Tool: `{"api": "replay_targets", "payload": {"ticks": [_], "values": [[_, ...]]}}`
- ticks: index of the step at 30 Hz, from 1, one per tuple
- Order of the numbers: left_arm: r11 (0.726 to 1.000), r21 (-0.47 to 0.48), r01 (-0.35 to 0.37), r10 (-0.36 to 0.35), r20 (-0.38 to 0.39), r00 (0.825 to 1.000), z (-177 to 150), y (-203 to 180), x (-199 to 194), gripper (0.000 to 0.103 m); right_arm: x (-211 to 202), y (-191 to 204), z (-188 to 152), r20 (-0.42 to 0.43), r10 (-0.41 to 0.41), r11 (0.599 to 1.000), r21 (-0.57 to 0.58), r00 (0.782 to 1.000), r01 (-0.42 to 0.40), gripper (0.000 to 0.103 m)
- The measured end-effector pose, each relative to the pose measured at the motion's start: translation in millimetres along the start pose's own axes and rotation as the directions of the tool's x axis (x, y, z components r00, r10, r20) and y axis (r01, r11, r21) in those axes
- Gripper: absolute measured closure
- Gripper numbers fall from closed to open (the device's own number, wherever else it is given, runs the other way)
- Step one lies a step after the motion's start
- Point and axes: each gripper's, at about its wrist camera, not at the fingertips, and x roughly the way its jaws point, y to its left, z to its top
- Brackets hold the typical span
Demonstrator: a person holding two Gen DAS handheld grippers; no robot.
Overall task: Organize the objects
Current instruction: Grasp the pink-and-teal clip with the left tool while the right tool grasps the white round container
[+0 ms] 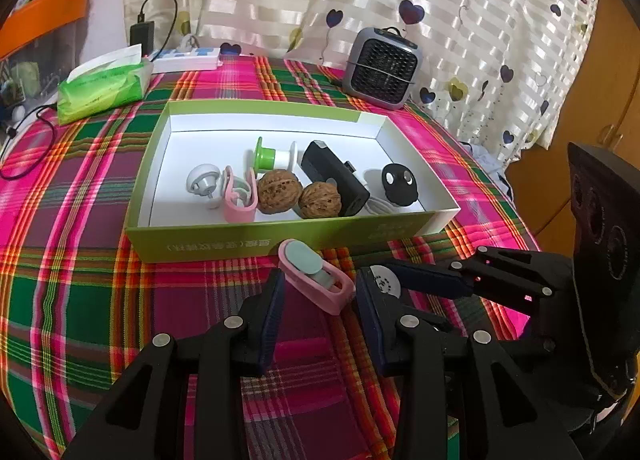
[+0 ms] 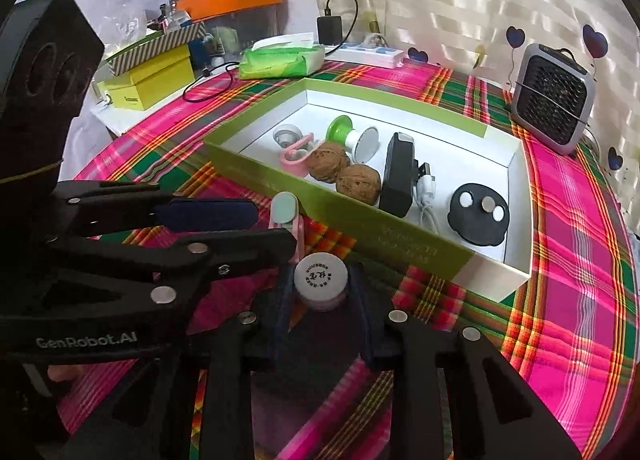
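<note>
Left tool (image 1: 320,296): jaws spread wide, nothing clamped; the pink clip (image 1: 316,280) lies between its fingers on the plaid cloth, apart from both pads.
Right tool (image 2: 322,300): closed on a small round jar (image 2: 320,280) with a pale printed lid, pads pressing its sides.
Pink clip: on the counter (image 1: 80,300), just outside the near wall of the green box (image 1: 280,236), close to the jar.
Green box: open, white inside, in the middle of the counter.
Box contents: two walnuts (image 1: 298,194), a second pink clip (image 1: 239,196), a white round piece (image 1: 204,180), a green-and-white spool (image 1: 274,156), a black charger (image 1: 334,176) with white cable, a black disc (image 1: 398,184) with pale dots.
Far edge of counter: green tissue pack (image 1: 102,86), white power strip (image 1: 186,58), small grey fan (image 1: 384,68).
</note>
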Motion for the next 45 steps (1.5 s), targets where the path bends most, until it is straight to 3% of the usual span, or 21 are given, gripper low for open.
{"api": "replay_targets", "payload": {"ticks": [9,24,40,45], "values": [[0.999,-0.006,-0.05,0.05,-0.012,0.999,6.8,-2.9,11.1,0.068,-13.5,-14.9,-11.6,0.006,-0.039,0.999,0.033,0.999,0.039,0.074],[0.99,-0.024,-0.139,0.139,-0.033,0.99,5.8,-3.4,18.2,0.065,-20.1,-18.3,-14.1,0.027,-0.014,0.999,0.047,1.0,0.013,0.074],[0.987,0.012,-0.159,0.159,-0.028,0.987,-5.0,0.4,5.4,0.086,-21.0,-18.7,-14.3,0.03,-0.039,0.998,0.052,0.999,0.038,0.074],[0.986,0.01,-0.168,0.168,-0.02,0.986,-7.2,5.4,2.3,0.087,-21.0,-18.4,-14.4,0.03,-0.039,0.998,0.053,0.999,0.037,0.074]]}}
